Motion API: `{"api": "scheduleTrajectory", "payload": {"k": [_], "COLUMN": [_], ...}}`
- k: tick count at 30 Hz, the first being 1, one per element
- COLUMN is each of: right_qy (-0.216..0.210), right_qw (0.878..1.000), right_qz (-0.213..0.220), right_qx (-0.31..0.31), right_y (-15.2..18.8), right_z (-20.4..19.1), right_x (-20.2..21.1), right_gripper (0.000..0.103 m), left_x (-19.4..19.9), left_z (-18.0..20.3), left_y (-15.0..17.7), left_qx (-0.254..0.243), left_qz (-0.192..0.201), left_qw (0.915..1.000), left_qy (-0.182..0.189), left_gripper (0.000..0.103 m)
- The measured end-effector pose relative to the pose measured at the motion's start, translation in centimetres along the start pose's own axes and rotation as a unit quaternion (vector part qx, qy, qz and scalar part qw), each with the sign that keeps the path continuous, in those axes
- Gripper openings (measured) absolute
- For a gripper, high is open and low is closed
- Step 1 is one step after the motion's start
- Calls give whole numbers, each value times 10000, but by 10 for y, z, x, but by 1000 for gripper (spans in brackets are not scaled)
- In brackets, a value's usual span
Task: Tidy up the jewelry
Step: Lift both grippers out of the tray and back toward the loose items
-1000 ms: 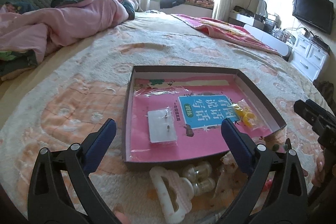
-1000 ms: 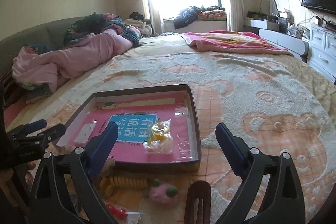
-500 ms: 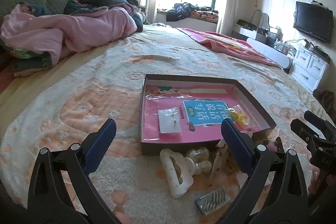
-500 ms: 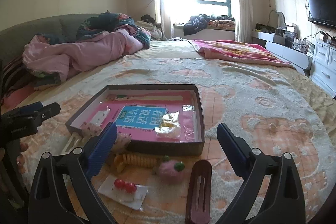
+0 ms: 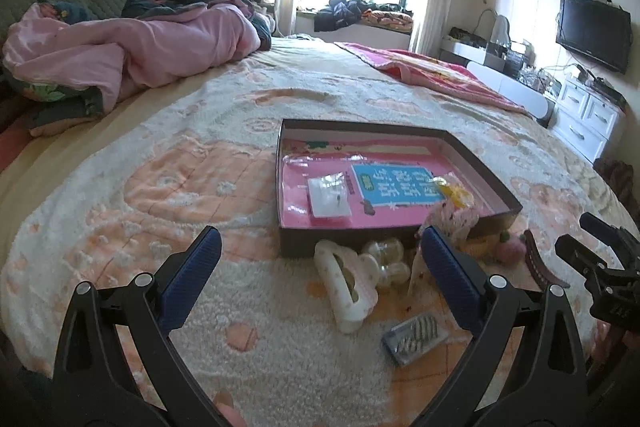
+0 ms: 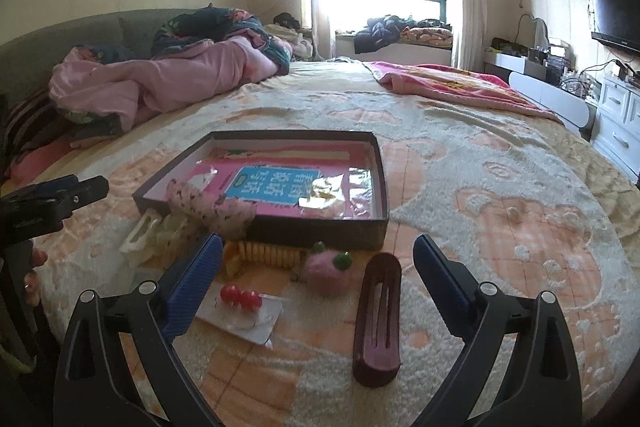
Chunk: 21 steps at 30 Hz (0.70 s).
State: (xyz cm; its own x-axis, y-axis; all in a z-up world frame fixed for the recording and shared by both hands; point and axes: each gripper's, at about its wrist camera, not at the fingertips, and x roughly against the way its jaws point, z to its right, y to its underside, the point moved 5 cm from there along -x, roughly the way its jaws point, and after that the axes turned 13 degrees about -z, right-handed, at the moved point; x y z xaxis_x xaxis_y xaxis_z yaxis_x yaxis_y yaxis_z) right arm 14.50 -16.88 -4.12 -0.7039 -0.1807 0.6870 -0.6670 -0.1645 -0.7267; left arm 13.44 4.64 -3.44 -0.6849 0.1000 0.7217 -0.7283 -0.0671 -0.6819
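Note:
A shallow dark box [image 5: 486, 167] [image 6: 380, 183] lies on the bed with a pink book, a small white packet [image 5: 329, 197] and a yellow item in a bag [image 5: 454, 190] inside. In front of it lie a cream hair claw [image 5: 346, 281], a pink pom-pom [image 6: 326, 269], a maroon hair clip [image 6: 378, 311], red beads on a card [image 6: 240, 301], a yellow coil tie [image 6: 266, 253] and a small comb packet [image 5: 414, 337]. My left gripper [image 5: 320, 275] is open and empty above the cream claw. My right gripper [image 6: 318, 275] is open and empty above the pom-pom.
The items lie on a fuzzy peach and cream bedspread [image 5: 160, 195]. A pink quilt [image 5: 132, 51] is heaped at the far left. A pink blanket [image 6: 452, 85] lies at the far right. A white dresser [image 5: 588, 119] and a TV stand beyond the bed's right side.
Both grippers have pulled back and risen away from the box. More of the loose items in front of the box have come into view. Both stay open.

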Motion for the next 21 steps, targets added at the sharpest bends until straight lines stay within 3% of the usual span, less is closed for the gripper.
{"api": "scheduleTrajectory", "payload": {"k": [15,21], "right_qy": [144,115], "right_qw": [9997,9994], "right_qz": [-166,-300], "right_qx": [100,122], "right_y": [14,15], "right_z": [3,7], "right_x": [-4,-16], "right_gripper": [93,85], "left_x": [-15,-33], "left_z": [33,44], "left_y": [27,31], "left_qx": [-570,-807], "left_qz": [-369,-583], "left_qw": [9972,9948], "left_qy": [320,238], "left_gripper": [91,83]}}
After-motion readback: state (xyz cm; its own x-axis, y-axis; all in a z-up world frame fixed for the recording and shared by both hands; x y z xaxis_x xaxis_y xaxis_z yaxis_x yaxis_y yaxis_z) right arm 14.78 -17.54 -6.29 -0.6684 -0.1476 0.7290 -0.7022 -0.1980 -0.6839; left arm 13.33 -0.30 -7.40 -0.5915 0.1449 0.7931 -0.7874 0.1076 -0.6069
